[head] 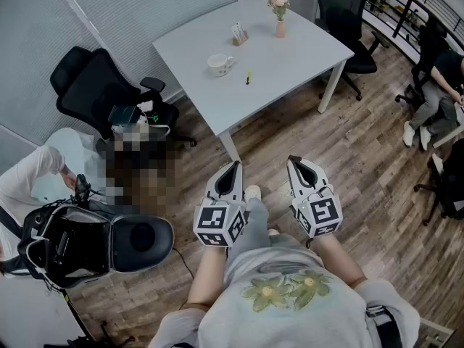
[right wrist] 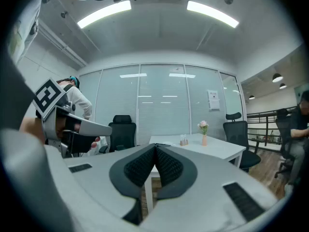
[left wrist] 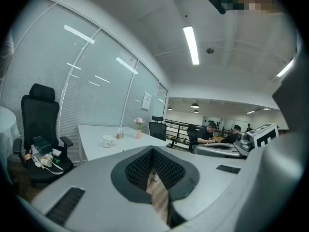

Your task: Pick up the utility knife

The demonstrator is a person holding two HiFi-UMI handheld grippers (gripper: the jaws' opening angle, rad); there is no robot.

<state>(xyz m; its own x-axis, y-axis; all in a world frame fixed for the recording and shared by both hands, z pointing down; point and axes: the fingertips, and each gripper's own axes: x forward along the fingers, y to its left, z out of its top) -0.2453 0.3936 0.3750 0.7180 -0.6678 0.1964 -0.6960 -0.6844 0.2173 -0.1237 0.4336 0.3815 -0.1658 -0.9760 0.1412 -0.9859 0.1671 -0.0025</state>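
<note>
The utility knife point(head: 247, 77), a small yellow and black thing, lies on the white table point(head: 290, 56) near its middle, right of a white cup point(head: 220, 64). Both grippers hang close to my body, well short of the table and over the wooden floor. My left gripper point(head: 233, 164) points toward the table's near corner; in the left gripper view its jaws point(left wrist: 153, 149) meet with nothing between them. My right gripper point(head: 293, 159) is beside it; in the right gripper view its pads point(right wrist: 155, 146) also meet on nothing.
A pink vase of flowers point(head: 280, 22) and a small card holder point(head: 238, 34) stand at the table's far side. Black office chairs point(head: 94, 93) point(head: 348, 13) flank the table. A person in white with camera gear point(head: 72, 241) is at my left, and a seated person point(head: 438, 85) is at far right.
</note>
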